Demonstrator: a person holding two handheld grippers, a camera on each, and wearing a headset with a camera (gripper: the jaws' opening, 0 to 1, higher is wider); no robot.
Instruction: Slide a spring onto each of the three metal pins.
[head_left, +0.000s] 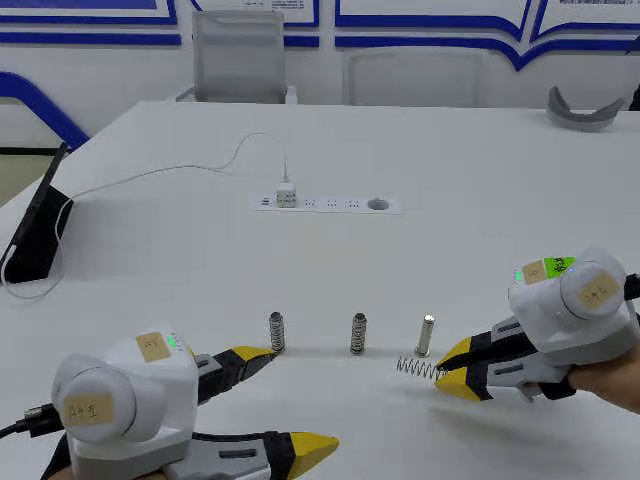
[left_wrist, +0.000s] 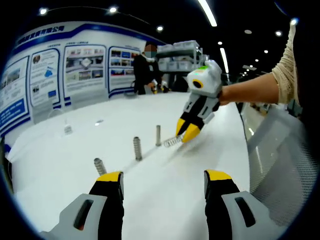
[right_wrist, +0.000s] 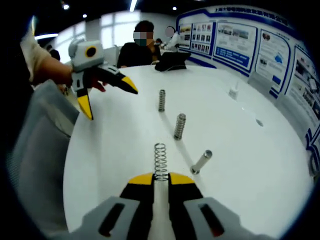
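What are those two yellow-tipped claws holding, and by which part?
The right gripper pinches a loose spring by one end; the left gripper is open and holds nothing.

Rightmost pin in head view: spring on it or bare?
Bare. The rightmost pin shows smooth metal, no coil; the spring is sideways beside it, gripped in the right claw.

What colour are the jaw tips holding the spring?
Yellow, over black, on the right gripper holding the spring; clearest in the right gripper view.
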